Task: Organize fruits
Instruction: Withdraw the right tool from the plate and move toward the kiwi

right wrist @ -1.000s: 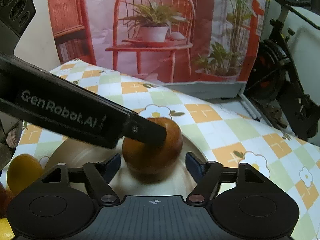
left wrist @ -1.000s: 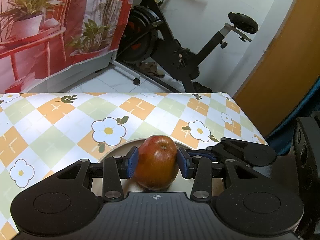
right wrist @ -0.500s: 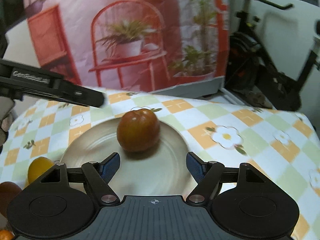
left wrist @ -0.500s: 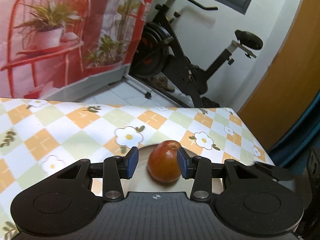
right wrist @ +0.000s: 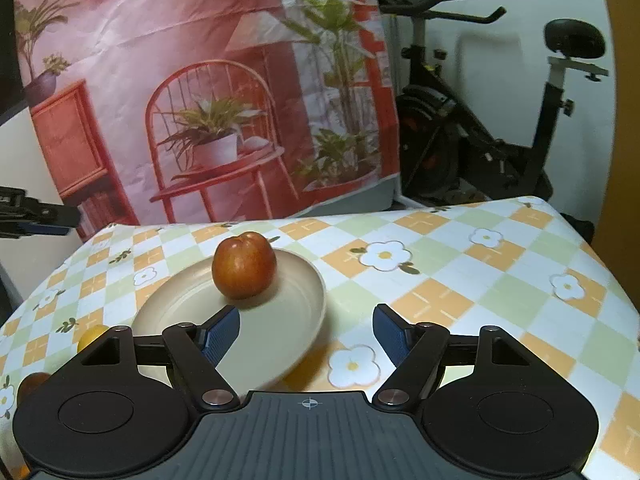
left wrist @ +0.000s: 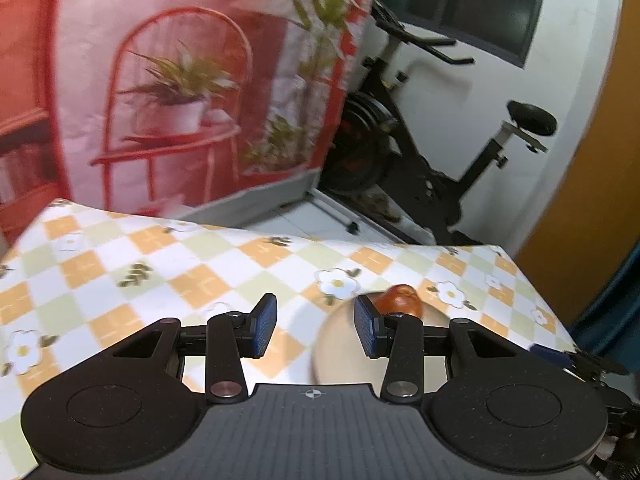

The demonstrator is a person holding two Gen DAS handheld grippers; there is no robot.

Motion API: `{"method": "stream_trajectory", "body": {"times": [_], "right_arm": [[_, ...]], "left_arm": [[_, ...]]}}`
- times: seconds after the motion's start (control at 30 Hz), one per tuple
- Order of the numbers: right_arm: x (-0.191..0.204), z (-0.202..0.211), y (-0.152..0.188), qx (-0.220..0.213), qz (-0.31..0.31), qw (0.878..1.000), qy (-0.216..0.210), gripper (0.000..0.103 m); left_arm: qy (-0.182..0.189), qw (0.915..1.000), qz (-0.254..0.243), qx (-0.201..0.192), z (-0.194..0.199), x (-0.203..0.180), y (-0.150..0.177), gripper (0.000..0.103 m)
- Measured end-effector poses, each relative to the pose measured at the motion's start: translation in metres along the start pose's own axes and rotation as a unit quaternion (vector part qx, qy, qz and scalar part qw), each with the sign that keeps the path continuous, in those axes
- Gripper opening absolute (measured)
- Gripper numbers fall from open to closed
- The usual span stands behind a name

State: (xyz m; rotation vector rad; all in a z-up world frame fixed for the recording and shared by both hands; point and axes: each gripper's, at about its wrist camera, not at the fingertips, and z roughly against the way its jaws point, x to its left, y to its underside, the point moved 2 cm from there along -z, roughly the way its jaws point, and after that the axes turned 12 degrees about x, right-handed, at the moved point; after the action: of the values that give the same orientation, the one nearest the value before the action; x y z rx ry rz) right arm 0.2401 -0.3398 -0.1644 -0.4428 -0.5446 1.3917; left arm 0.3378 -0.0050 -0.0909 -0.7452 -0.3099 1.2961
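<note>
A red apple (right wrist: 244, 265) stands upright on a beige plate (right wrist: 296, 320) on the flower-check tablecloth. In the left wrist view the apple (left wrist: 400, 299) peeks out behind the right finger, on the plate (left wrist: 340, 352). My left gripper (left wrist: 315, 326) is open and empty, held back from the plate. My right gripper (right wrist: 306, 334) is open and empty, above the plate's near right rim. A yellow fruit (right wrist: 89, 336) and a brown-red fruit (right wrist: 30, 385) lie left of the plate, partly hidden by the right gripper.
The table (right wrist: 500, 280) ends at the far side against a printed red backdrop (right wrist: 200, 100). An exercise bike (right wrist: 500, 140) stands on the floor behind the table's right part. The left gripper's tip (right wrist: 32, 216) shows at the left edge of the right wrist view.
My left gripper opened, let go of the apple on the plate, and pulled back and left. My right gripper drew back and rose, still open.
</note>
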Motion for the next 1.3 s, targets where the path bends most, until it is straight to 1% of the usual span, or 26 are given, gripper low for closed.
{"method": "stream_trajectory", "body": {"times": [0.17, 0.33, 0.5, 0.77, 0.9, 1.03, 1.27, 1.3], "right_arm": [[-0.001, 0.009, 0.018, -0.004, -0.007, 1.0, 0.006, 0.07], [0.0, 0.016, 0.032, -0.01, -0.013, 1.0, 0.0, 0.071], [-0.003, 0.024, 0.043, -0.013, -0.031, 0.999, -0.004, 0.071], [-0.008, 0.03, 0.055, -0.005, -0.037, 0.999, 0.002, 0.071], [-0.008, 0.031, 0.057, -0.003, -0.036, 0.999, 0.001, 0.071], [-0.009, 0.031, 0.058, -0.004, -0.036, 0.999, -0.004, 0.071], [-0.009, 0.029, 0.061, 0.005, -0.028, 1.0, -0.003, 0.07], [-0.01, 0.027, 0.061, 0.009, -0.024, 1.0, -0.003, 0.068]], "left_arm": [[-0.028, 0.9994, 0.011, -0.02, 0.024, 0.01, 0.013, 0.045], [-0.046, 0.9985, 0.021, -0.02, 0.037, 0.016, 0.029, 0.045], [-0.049, 0.998, 0.037, -0.012, 0.041, 0.021, 0.043, 0.046], [-0.057, 0.9979, 0.032, -0.002, 0.047, 0.016, 0.062, 0.046], [-0.065, 0.9976, 0.023, 0.01, 0.049, 0.011, 0.076, 0.046], [-0.072, 0.9969, 0.025, 0.019, 0.05, 0.011, 0.086, 0.046], [-0.082, 0.9963, 0.02, 0.015, 0.055, 0.004, 0.097, 0.046], [-0.082, 0.9963, 0.02, 0.015, 0.055, 0.002, 0.099, 0.046]]}}
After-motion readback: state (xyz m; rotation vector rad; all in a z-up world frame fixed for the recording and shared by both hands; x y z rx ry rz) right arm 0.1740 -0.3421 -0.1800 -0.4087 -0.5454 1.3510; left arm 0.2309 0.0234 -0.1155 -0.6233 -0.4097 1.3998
